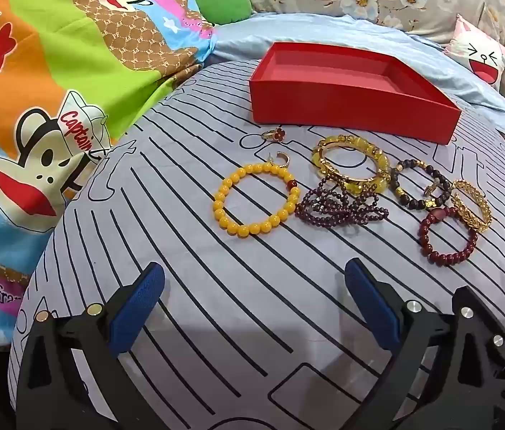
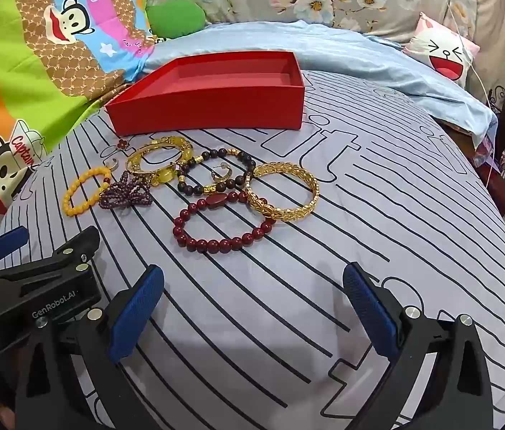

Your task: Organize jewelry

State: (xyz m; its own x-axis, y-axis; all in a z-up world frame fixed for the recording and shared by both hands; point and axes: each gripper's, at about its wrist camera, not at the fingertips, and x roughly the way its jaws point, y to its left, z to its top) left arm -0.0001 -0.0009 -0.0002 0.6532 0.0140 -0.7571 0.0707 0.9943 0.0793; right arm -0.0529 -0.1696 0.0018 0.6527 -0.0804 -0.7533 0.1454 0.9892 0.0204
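Right wrist view: both tongs, left [image 1: 249, 308] and right [image 2: 252, 308], hang wide open and empty over the bed [image 2: 378, 215], where bracelets [image 2: 223, 222] lie before the empty red box [image 2: 209, 111]; best pinch one bead strand cleanly.

Left gripper [image 1: 254, 313] jaws wide, empty, above striped sheet [image 1: 216, 322]. Yellow bead bracelet [image 1: 255, 200], purple beads [image 1: 338, 206] beyond; red box [image 1: 353, 107] behind them.
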